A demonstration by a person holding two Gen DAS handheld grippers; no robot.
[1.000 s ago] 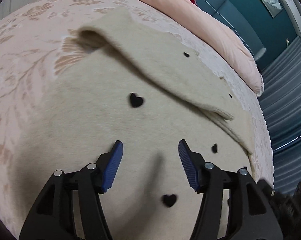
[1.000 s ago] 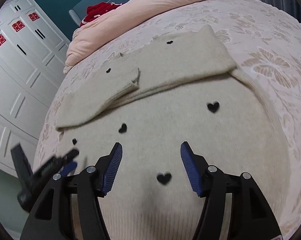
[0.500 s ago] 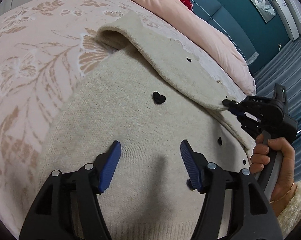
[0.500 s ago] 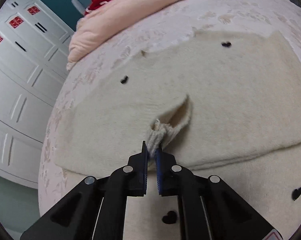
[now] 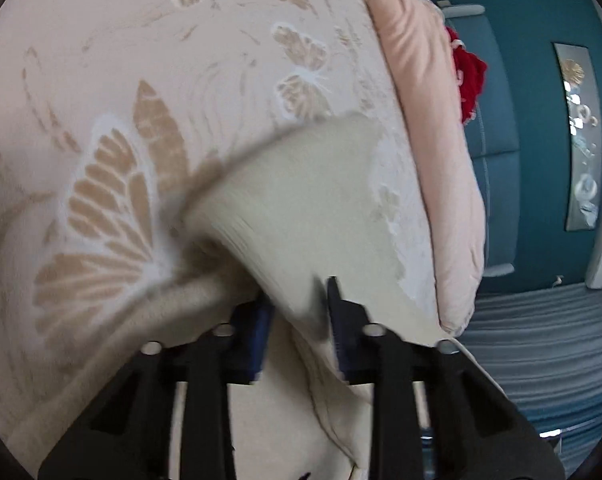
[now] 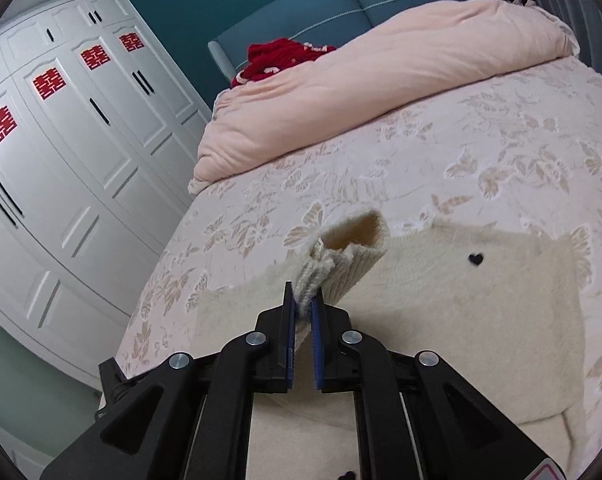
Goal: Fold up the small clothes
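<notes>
The right gripper (image 6: 303, 312) jaws clamp the sweater (image 6: 441, 300) cuff (image 6: 341, 258), which projects toward 12 o'clock above the bed (image 6: 501, 140). The left gripper (image 5: 299, 312) jaws, just closing, stand narrow around a sweater fold.

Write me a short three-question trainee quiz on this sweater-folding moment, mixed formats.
1. True or false: the right tongs are clamped on the ribbed sleeve cuff of the cream sweater.
2. What lies at the head of the bed? A) a blue towel B) a pink duvet C) a laptop
3. Fill in: the small black shape on the sweater is a ____.

Key: 1 true; 2 B; 3 heart.
</notes>
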